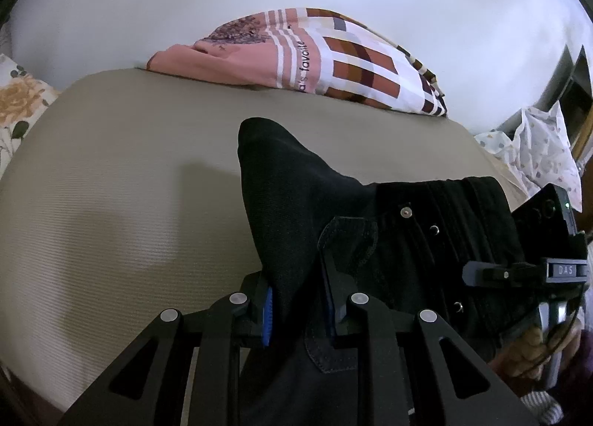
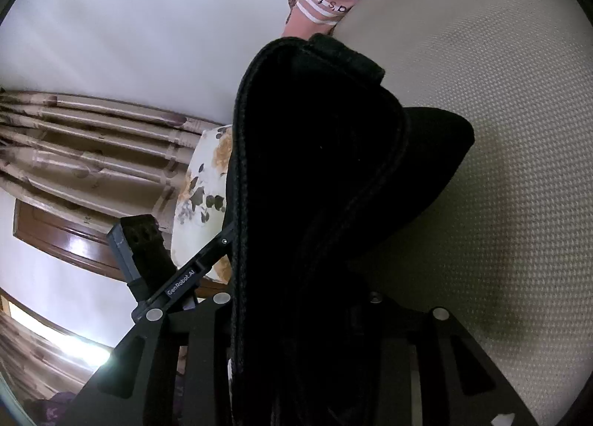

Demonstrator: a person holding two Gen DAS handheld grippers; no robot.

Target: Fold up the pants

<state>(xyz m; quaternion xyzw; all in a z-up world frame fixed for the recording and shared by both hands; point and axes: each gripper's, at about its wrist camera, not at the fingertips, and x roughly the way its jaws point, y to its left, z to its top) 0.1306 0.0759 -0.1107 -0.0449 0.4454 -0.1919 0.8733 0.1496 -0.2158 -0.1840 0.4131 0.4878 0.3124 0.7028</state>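
The black pants [image 1: 333,211] hang bunched above a beige mattress [image 1: 129,185]. My left gripper [image 1: 300,311] is shut on a fold of the pants near the waistband, where metal buttons show; one blue pad [image 1: 267,314] is visible. In the right wrist view the pants [image 2: 315,185] fill the middle, doubled over with thick seams, and my right gripper [image 2: 296,314] is shut on them; its fingertips are hidden by the cloth. The right gripper's body also shows at the right edge of the left wrist view [image 1: 548,263].
A pink and brown patterned pillow [image 1: 315,59] lies at the far edge of the mattress. A floral pillow [image 1: 18,103] sits at the left and a speckled white cloth [image 1: 537,151] at the right. Curtains [image 2: 92,136] and a white wall stand beyond.
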